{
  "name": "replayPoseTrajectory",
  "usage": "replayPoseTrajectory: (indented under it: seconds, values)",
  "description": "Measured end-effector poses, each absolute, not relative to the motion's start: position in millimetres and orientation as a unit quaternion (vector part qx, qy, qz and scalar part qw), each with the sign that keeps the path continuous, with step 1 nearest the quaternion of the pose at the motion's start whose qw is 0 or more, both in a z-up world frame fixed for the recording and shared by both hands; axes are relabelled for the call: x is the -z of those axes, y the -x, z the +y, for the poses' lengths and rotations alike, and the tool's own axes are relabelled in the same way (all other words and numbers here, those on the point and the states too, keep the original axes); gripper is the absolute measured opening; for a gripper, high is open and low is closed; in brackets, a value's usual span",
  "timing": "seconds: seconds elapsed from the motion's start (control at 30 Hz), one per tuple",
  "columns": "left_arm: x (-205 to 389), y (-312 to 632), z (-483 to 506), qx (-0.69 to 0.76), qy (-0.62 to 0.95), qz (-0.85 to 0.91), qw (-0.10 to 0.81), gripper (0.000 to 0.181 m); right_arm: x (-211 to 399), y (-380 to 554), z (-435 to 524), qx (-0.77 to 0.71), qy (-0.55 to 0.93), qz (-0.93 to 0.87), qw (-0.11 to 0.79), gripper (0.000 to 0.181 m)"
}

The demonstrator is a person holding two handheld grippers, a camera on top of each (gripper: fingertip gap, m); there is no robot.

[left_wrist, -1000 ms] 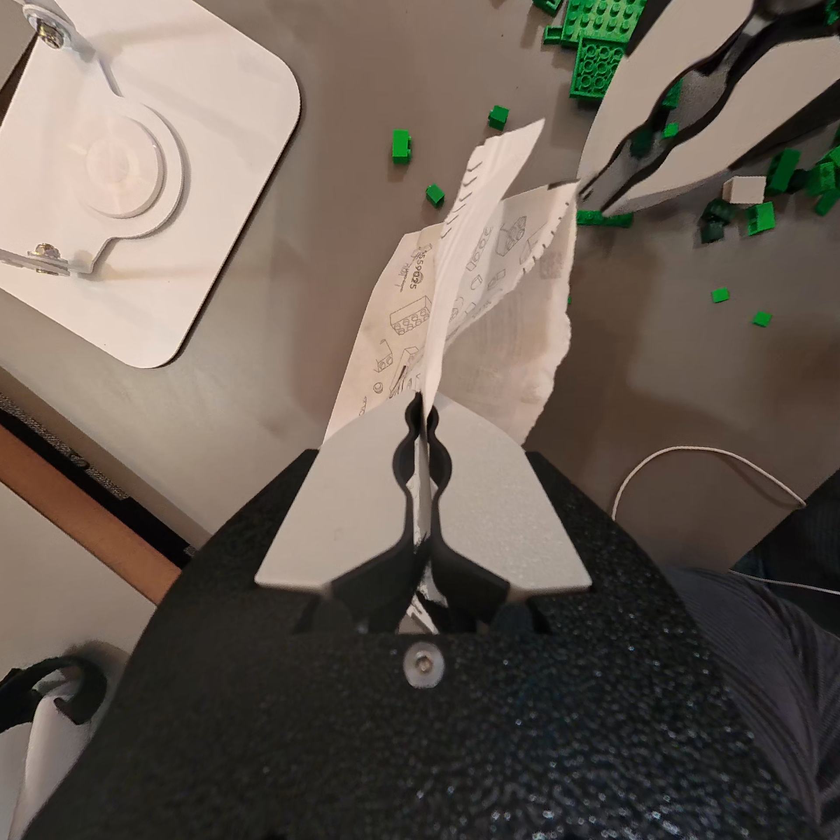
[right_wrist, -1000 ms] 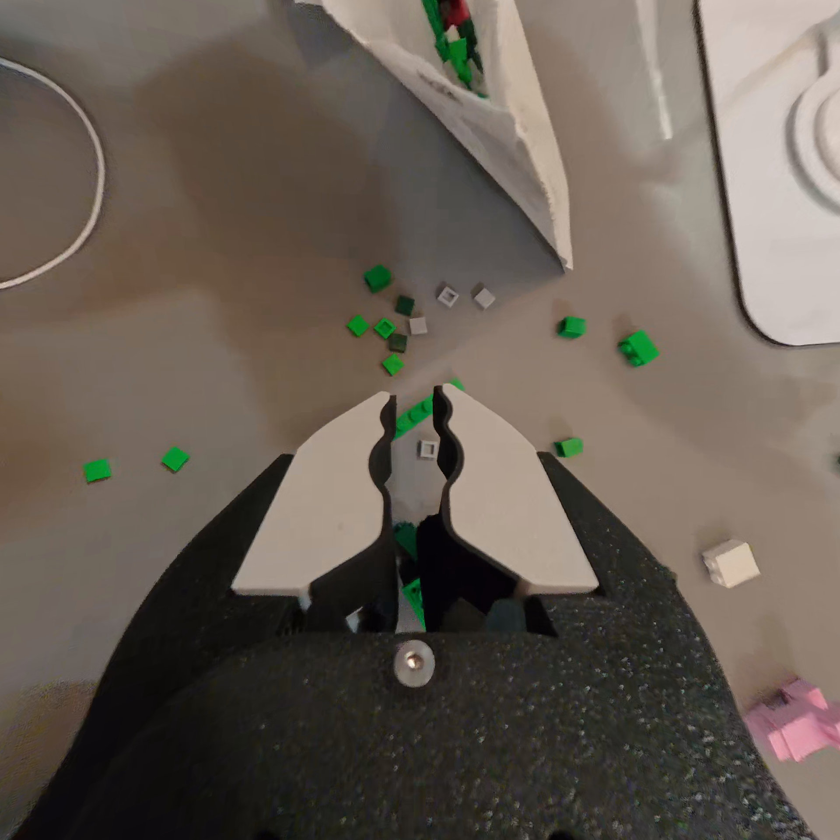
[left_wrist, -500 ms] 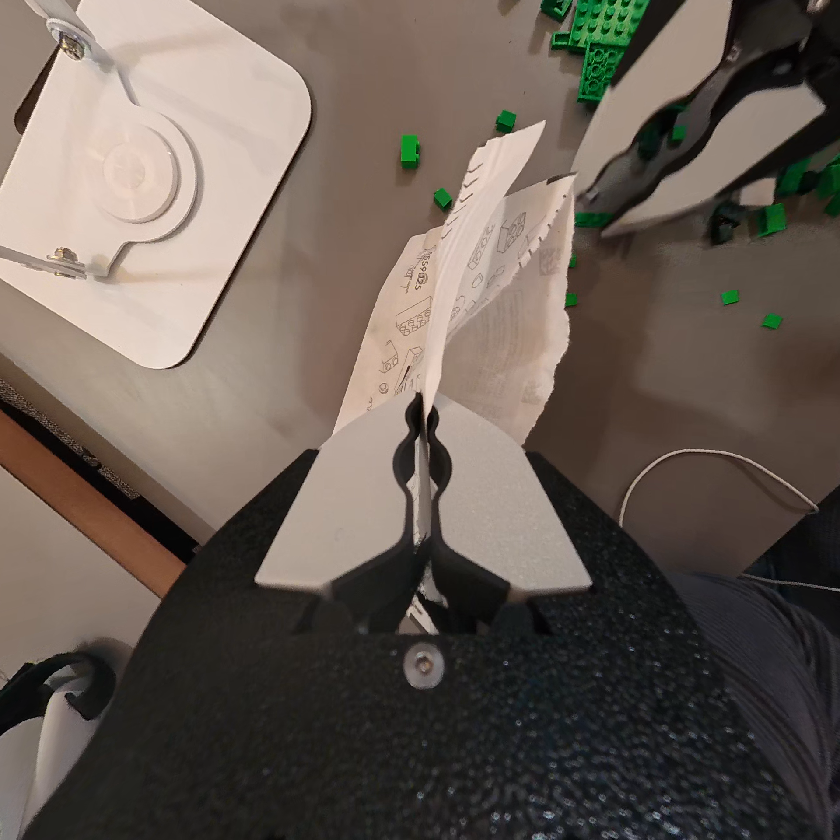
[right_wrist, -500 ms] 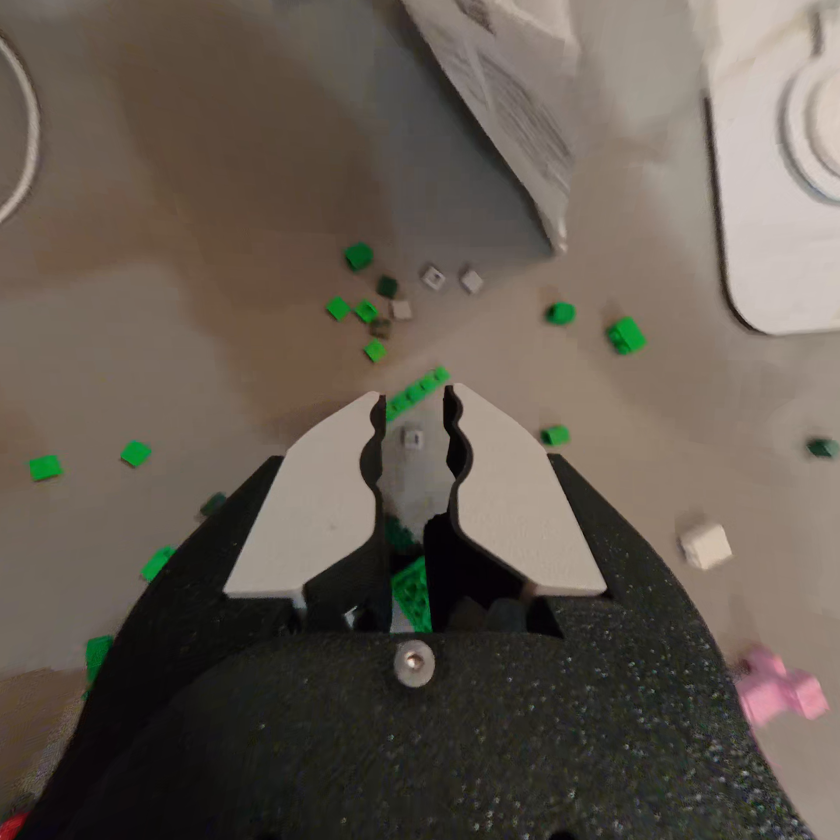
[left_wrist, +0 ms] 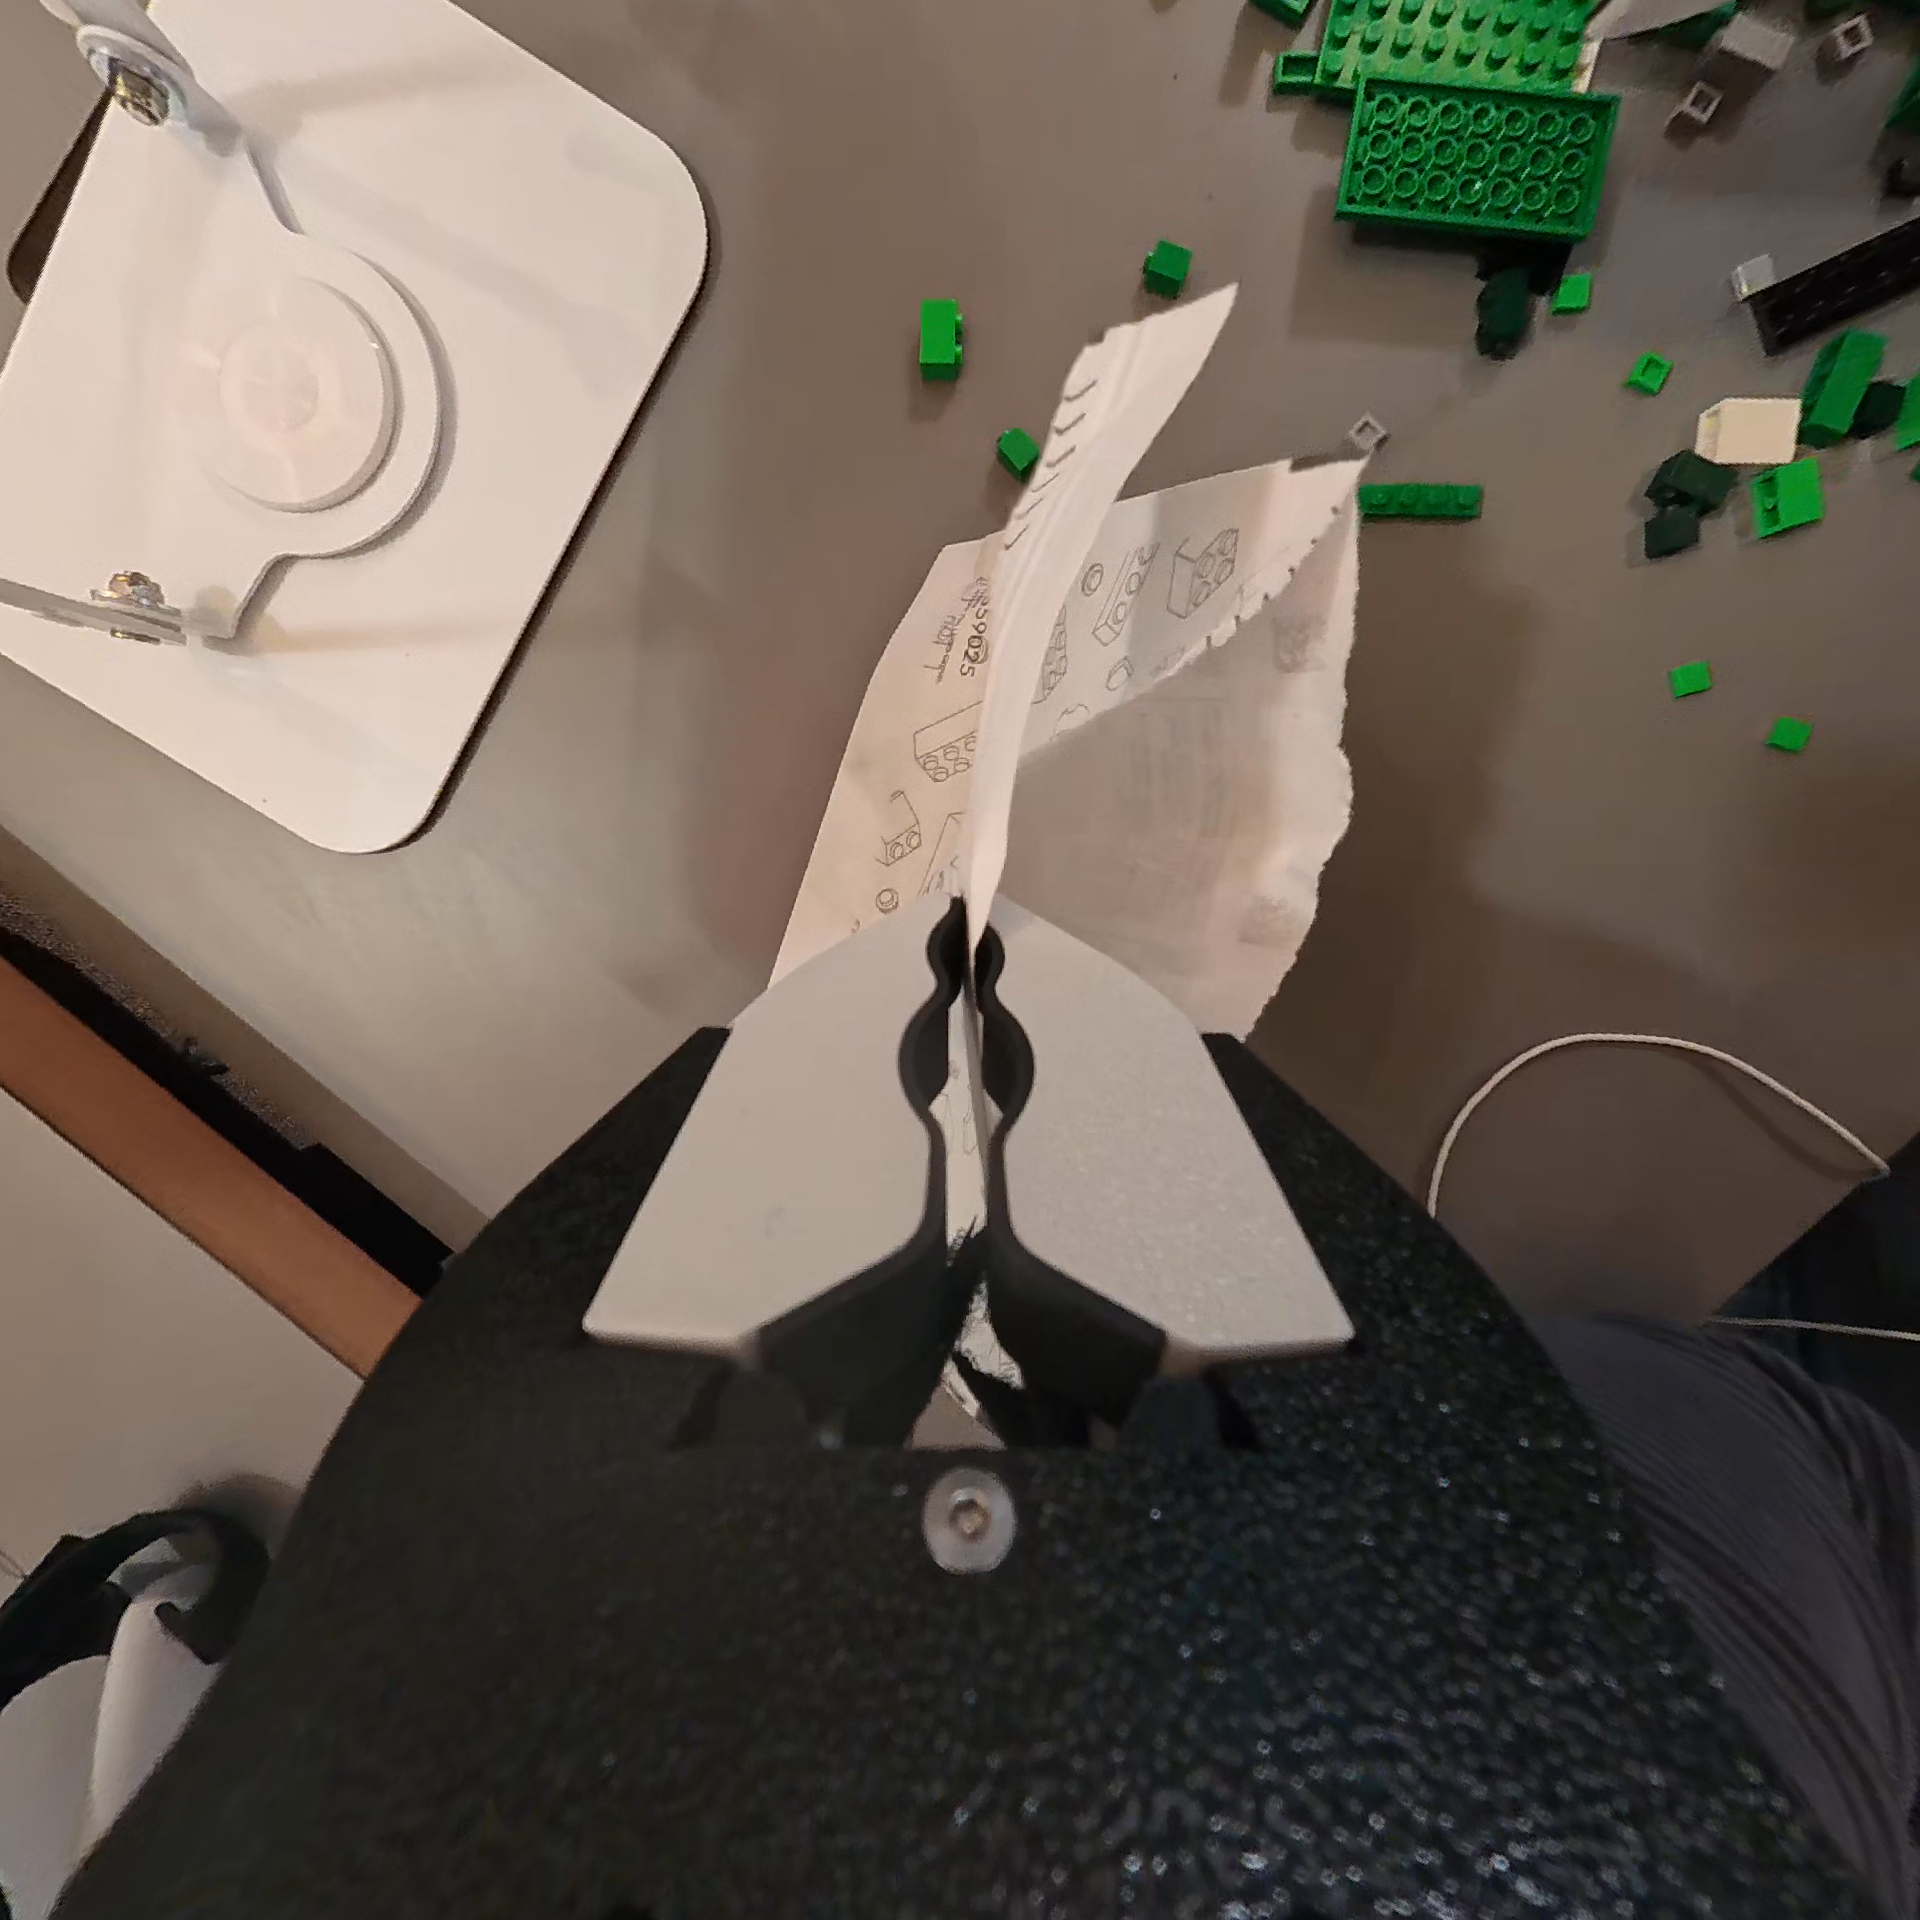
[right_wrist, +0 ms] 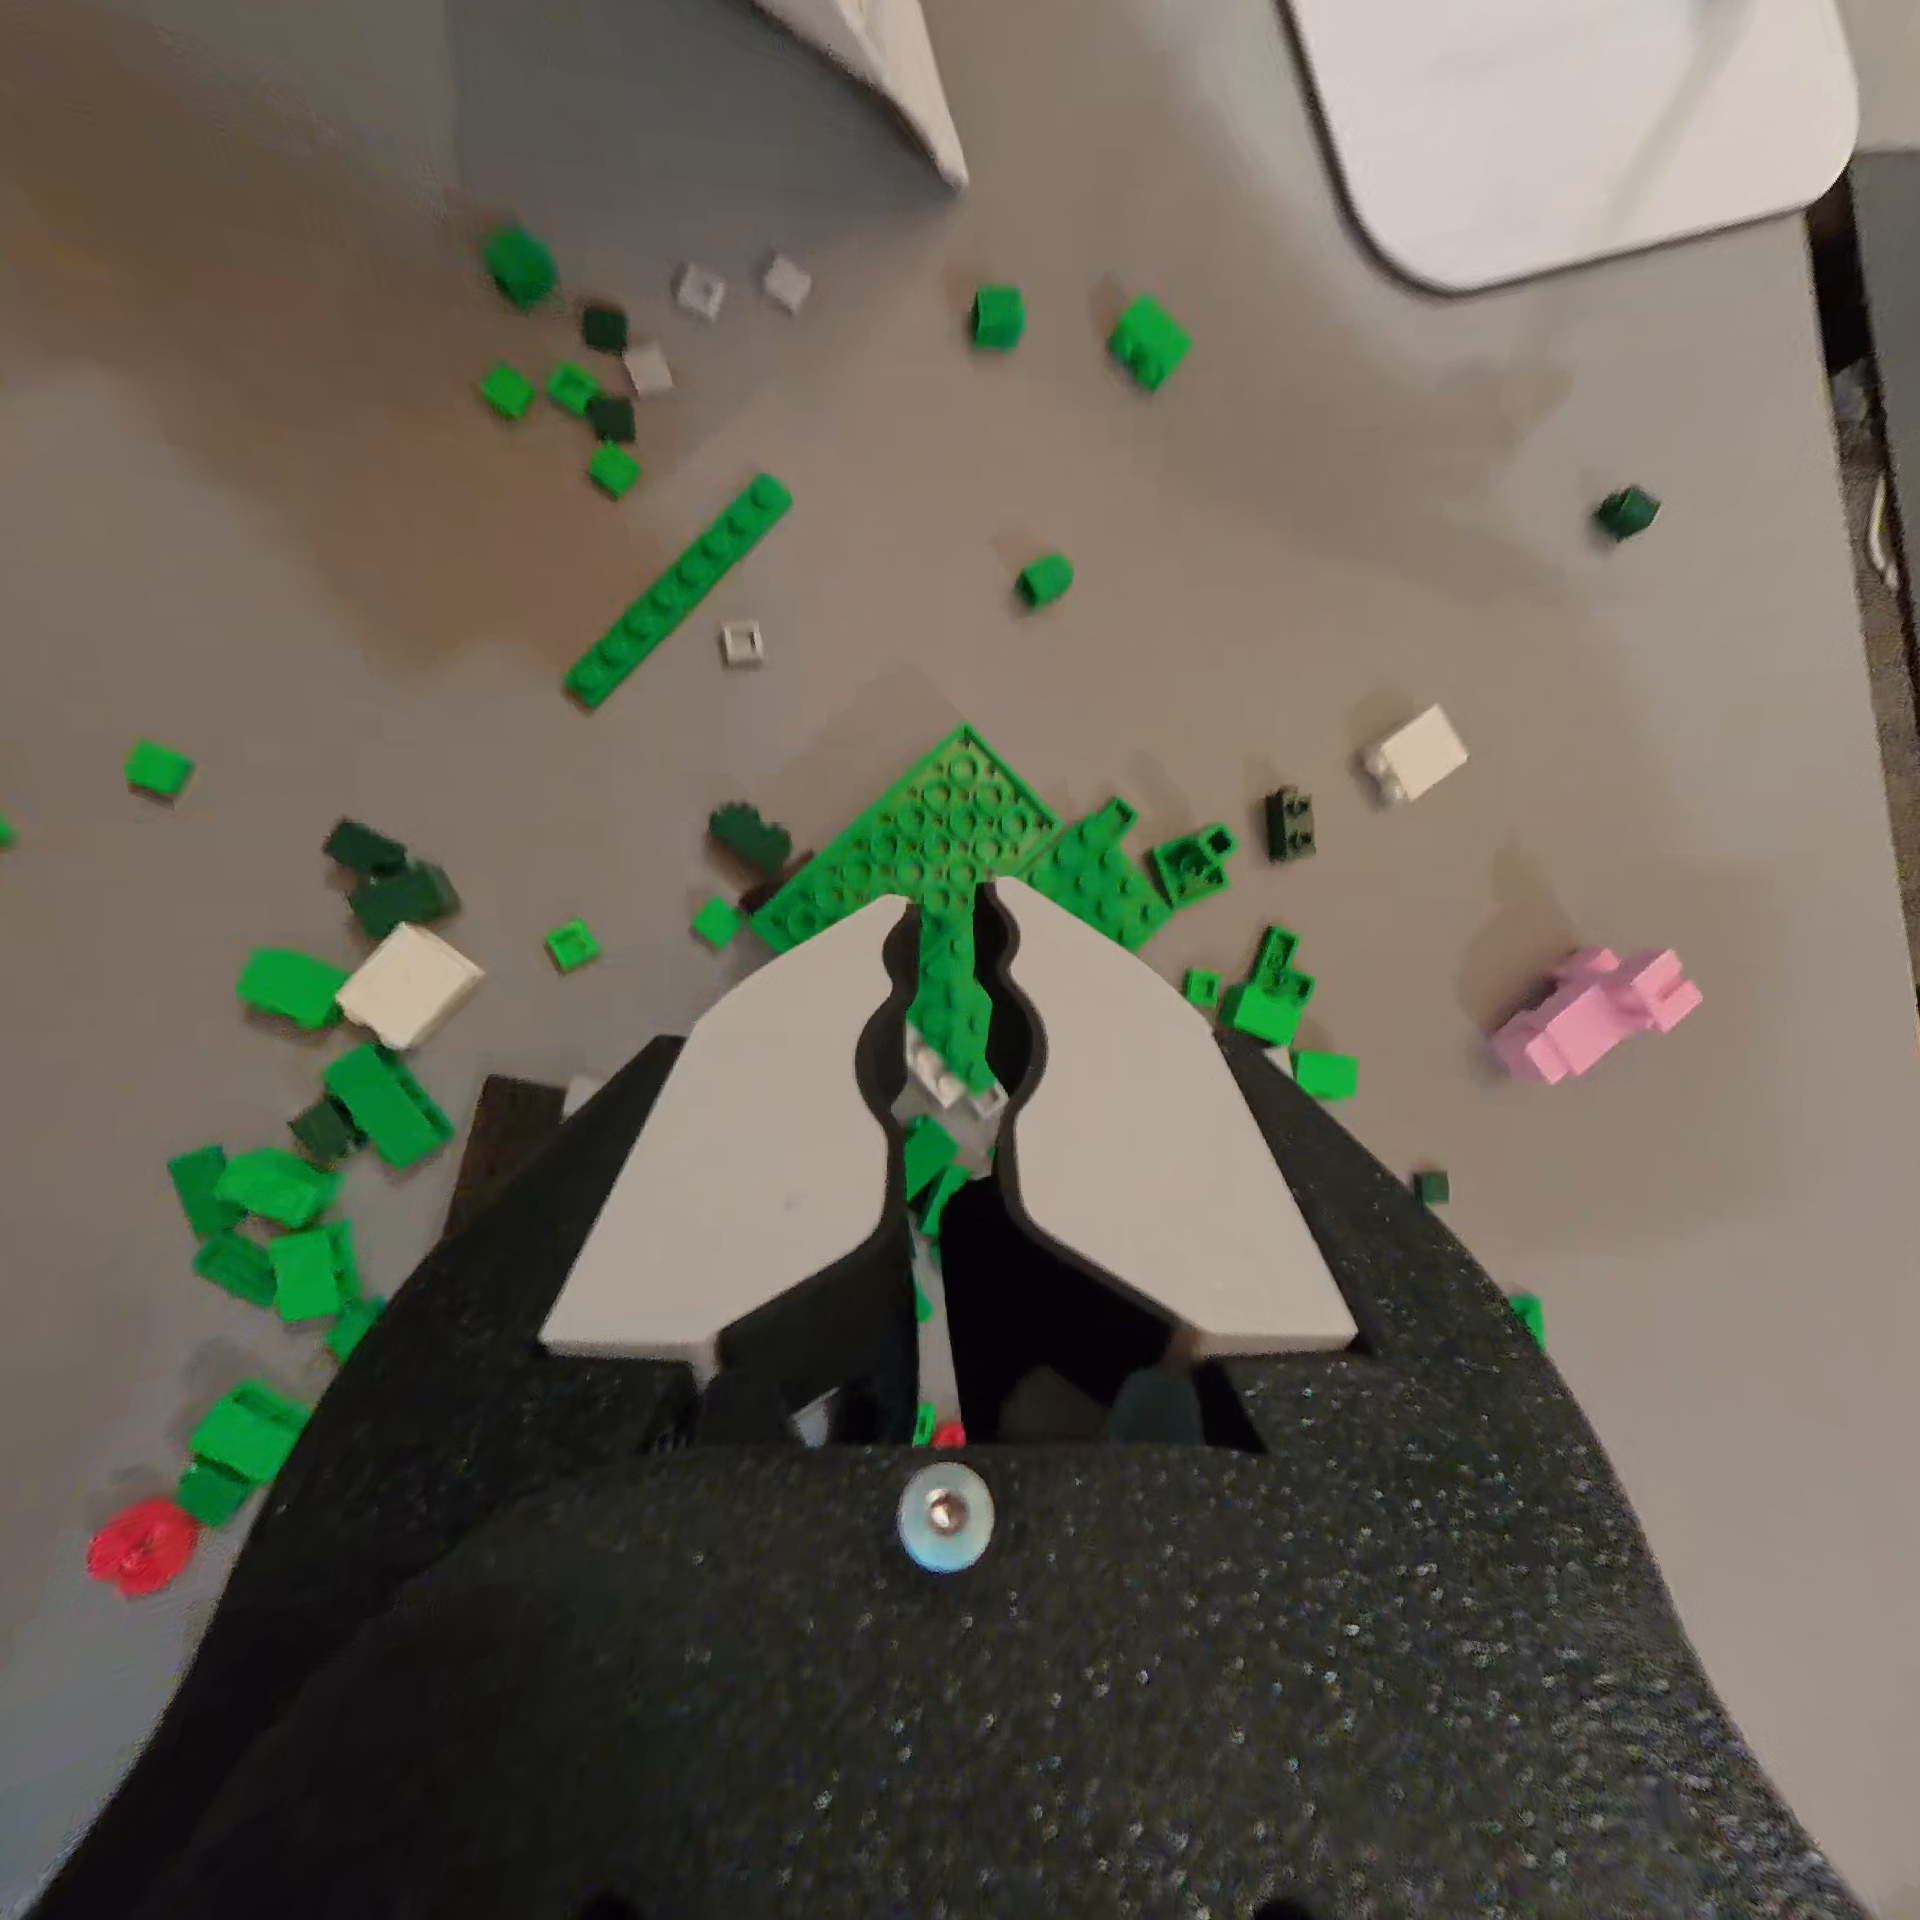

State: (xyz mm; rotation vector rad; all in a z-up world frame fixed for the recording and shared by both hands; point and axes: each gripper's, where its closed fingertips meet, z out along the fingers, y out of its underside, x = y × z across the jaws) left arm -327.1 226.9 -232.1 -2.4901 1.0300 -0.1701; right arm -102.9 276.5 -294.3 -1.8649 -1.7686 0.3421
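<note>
My left gripper [left_wrist: 966, 914] is shut on a torn white paper bag [left_wrist: 1143, 727] printed with brick drawings and holds it above the grey table. The bag's corner shows at the top of the right wrist view [right_wrist: 904, 94]. My right gripper [right_wrist: 948, 896] hovers empty over a square green plate [right_wrist: 951, 810], its jaws a narrow gap apart. Many small green bricks lie scattered around it. A long thin green plate [right_wrist: 681, 587] lies ahead to the left.
A white base plate [left_wrist: 312, 416] sits at the far left, also in the right wrist view [right_wrist: 1558, 125]. A large green plate [left_wrist: 1475, 161], a pink piece [right_wrist: 1595, 1013], white bricks [right_wrist: 410, 987], a red piece [right_wrist: 140, 1545] and a white cable [left_wrist: 1621, 1081] lie about. The left gripper's tips are roughly 25 centimeters from the right gripper's. Between my right fingertips and the square green plate [right_wrist: 951, 810] there is roughly 4 centimeters. My left wrist view [left_wrist: 1409, 157] looks at it from another angle.
My right gripper has pulled back from the bag to above the green plates, left the left wrist view, and its jaws have narrowed. My left gripper still holds the bag in place.
</note>
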Motion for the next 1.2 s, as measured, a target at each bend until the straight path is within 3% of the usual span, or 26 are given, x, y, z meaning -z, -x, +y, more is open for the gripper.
replayPoseTrajectory:
  seconds: [0.23,0.5,1.03,1.2]
  values:
    - [230,329,227,0.053,0.901,0.369,0.222,0.000,292,86,273,-0.117,0.692,-0.646,0.300,0.012]
    - [228,330,225,0.047,0.901,0.369,0.224,0.000,299,75,242,-0.230,0.707,-0.596,0.302,0.013]
    - [222,333,221,0.002,0.905,0.364,0.221,0.000,266,83,241,-0.134,0.678,-0.509,0.513,0.007]
    - [224,326,223,-0.004,0.901,0.376,0.214,0.000,259,94,233,-0.156,0.676,-0.490,0.528,0.006]
